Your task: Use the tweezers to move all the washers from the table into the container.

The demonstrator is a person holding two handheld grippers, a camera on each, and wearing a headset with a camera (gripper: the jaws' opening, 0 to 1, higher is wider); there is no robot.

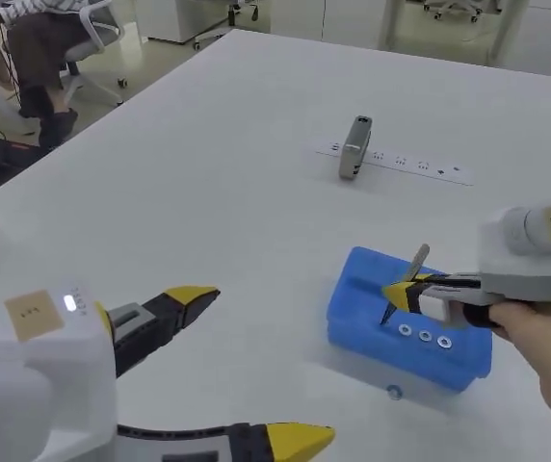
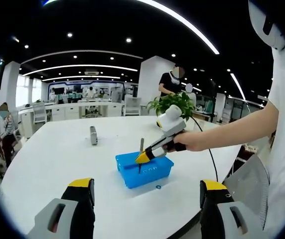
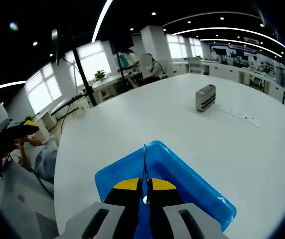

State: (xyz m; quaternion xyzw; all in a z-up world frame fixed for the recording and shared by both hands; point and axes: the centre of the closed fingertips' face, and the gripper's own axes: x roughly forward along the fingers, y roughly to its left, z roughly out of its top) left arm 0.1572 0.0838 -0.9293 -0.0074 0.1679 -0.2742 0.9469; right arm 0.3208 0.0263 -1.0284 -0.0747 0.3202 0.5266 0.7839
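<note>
Jaws of the right gripper [image 1: 396, 294] pinch the tweezers [image 1: 418, 260], the left gripper's [image 1: 271, 366] are spread; if the tweezers twist between them, the washer [image 1: 394, 391] below may skid away.

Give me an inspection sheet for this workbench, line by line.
Surface: white table.
Job's things: blue container; tweezers over it; three washers on its near edge, one washer on the table.
Clutter: grey device by flush sockets.
Grippers: right tongs shut on tweezers; left tongs open, holding nothing.
Cables: dark cable hanging near right tongs.
Surroundings: open office, chair, plant.
</note>
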